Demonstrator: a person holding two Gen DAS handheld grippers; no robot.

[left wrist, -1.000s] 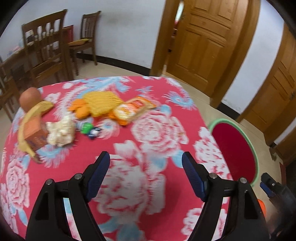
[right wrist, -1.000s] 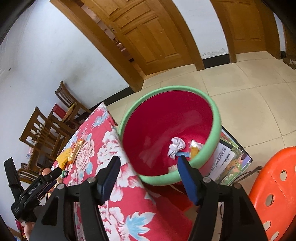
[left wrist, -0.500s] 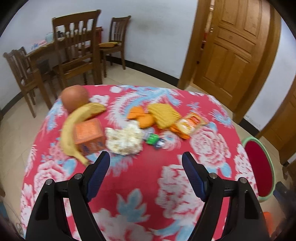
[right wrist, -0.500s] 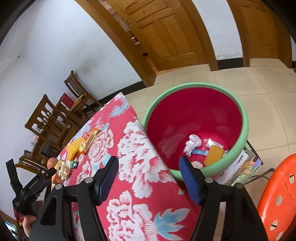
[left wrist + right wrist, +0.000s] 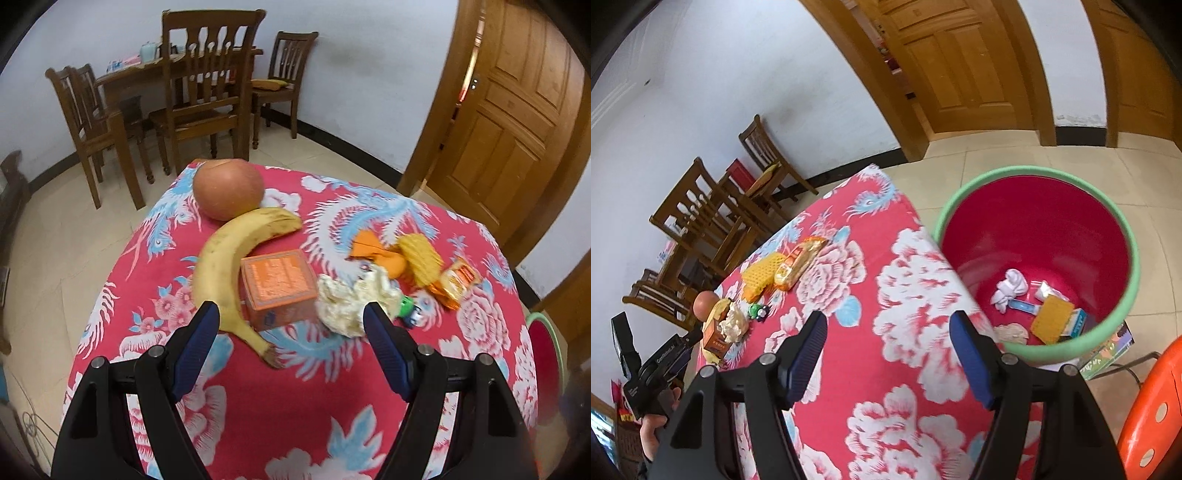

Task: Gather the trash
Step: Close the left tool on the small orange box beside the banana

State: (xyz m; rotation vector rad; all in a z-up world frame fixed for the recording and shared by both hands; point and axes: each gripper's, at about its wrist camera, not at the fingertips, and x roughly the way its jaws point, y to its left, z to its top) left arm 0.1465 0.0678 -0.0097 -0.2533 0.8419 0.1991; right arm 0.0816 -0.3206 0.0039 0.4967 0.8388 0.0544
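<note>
On the desk [image 5: 369,387], the left gripper [image 5: 291,325] hangs empty, jaws wide apart, facing the crumpled tissue [image 5: 351,299] beside the orange box [image 5: 280,291] and banana [image 5: 229,266]. The right gripper [image 5: 888,332] is empty too, jaws apart, near the bin [image 5: 1123,236]. It looks like the reach step; next, straddle the tissue without nudging the box.

Left claw [image 5: 291,328] spread wide, empty; right claw [image 5: 888,339] likewise.
</note>
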